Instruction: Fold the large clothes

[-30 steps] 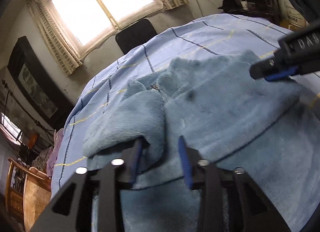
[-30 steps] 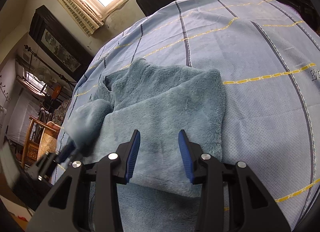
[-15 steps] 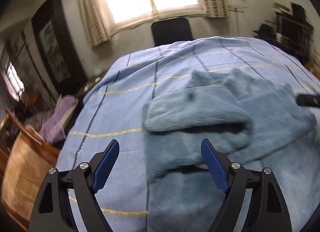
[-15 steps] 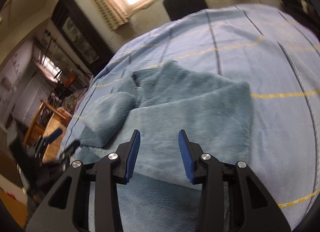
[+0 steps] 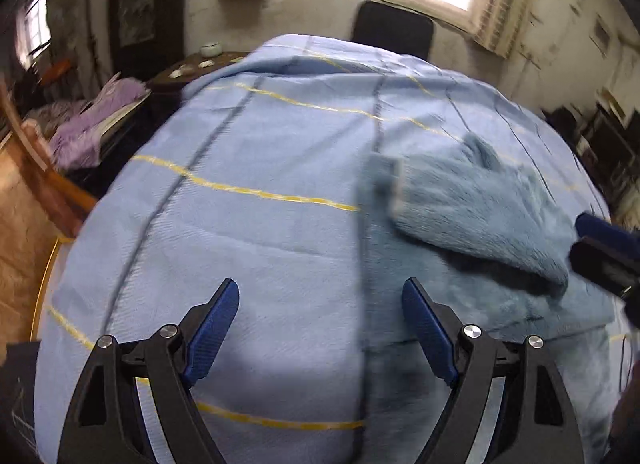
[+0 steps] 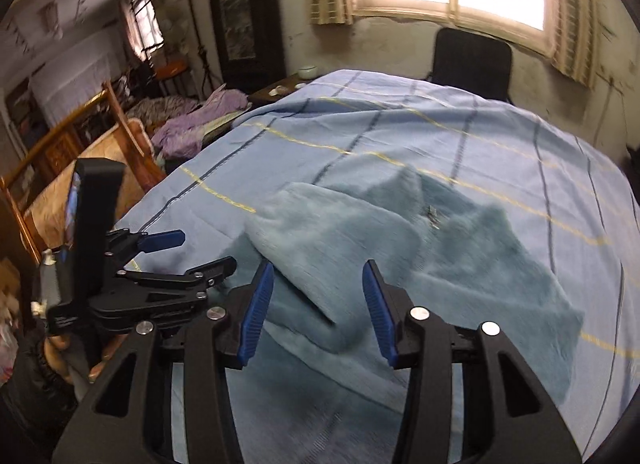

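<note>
Checked bedsheet [image 5: 260,224], no legible writing.

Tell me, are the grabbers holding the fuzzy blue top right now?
No, nothing is held. The left gripper hangs wide open above the bedsheet. The right gripper is opening its jaws, empty, above the fleece top.

A fluffy, matt fleece garment [image 6: 400,264] lies on the bed's smooth woven cotton sheet [image 5: 248,232]. Tongs [image 6: 318,304] are matt black plastic with ribbed blue pads [image 6: 256,304].
</note>
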The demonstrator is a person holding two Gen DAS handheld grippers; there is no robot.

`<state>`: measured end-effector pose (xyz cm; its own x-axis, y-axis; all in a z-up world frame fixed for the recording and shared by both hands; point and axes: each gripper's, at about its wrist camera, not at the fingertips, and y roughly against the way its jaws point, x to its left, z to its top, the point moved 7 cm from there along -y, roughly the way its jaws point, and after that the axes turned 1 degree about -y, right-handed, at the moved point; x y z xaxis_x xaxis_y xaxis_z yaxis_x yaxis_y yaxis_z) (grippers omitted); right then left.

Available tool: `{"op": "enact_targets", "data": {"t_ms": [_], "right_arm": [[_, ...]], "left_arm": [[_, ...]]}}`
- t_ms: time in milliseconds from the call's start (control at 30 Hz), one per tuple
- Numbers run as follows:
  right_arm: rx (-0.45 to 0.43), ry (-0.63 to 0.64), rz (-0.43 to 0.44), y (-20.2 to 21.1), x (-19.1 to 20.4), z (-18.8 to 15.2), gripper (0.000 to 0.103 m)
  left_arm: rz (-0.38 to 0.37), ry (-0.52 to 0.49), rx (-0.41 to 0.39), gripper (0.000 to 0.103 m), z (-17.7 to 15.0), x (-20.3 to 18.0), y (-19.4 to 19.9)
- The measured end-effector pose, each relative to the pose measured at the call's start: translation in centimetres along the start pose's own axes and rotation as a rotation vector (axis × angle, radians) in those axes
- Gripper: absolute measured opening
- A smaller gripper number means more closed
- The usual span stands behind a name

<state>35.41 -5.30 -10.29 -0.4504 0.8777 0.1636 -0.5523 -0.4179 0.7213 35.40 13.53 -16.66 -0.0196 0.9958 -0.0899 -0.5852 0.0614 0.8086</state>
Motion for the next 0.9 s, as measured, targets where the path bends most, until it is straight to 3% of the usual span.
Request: {"op": "enact_targets", "data": {"t_ms": [100,200,400,500,533,600,767,900], "right_arm": [[0.041,0.086,-0.011,-2.6,2.7,0.7,0.045],[0.08,0.183,-0.063,-5.4,4.7,0.7,0.045],[0.116,0.339,-0.208,-9.9,6.4,0.1,0.052],[0.099,0.348,-0.264,-10.5,6.0,0.1,0.048],[0.094,0.329,-0.264,-10.4,5.8,0.3,0.028],[0.08,0.245,-0.244,-9.5,4.6,0.8,0.009],[-0.03,-0.02,-0.129,-3.0,0.1,1.6,0.009],[-0.093,-0.282,-0.118,3.4,-7.7,-2.0,0.012]], "left_arm": [[0.03,0.101,-0.008,0.082,0.8,3.2,0.3],[0.011,0.16,-0.011,0.081,1.5,4.6,0.6],[0.024,0.116,0.002,0.081,1.2,4.0,0.7],[0.042,0.102,0.003,0.081,1.2,3.8,0.2],[0.046,0.1,0.003,0.081,1.2,3.9,0.1],[0.047,0.096,0.003,0.081,1.1,3.8,0.0],[0.055,0.054,0.004,0.081,0.8,3.0,-0.1],[0.088,-0.024,0.004,0.081,0.4,1.4,-0.5]]}}
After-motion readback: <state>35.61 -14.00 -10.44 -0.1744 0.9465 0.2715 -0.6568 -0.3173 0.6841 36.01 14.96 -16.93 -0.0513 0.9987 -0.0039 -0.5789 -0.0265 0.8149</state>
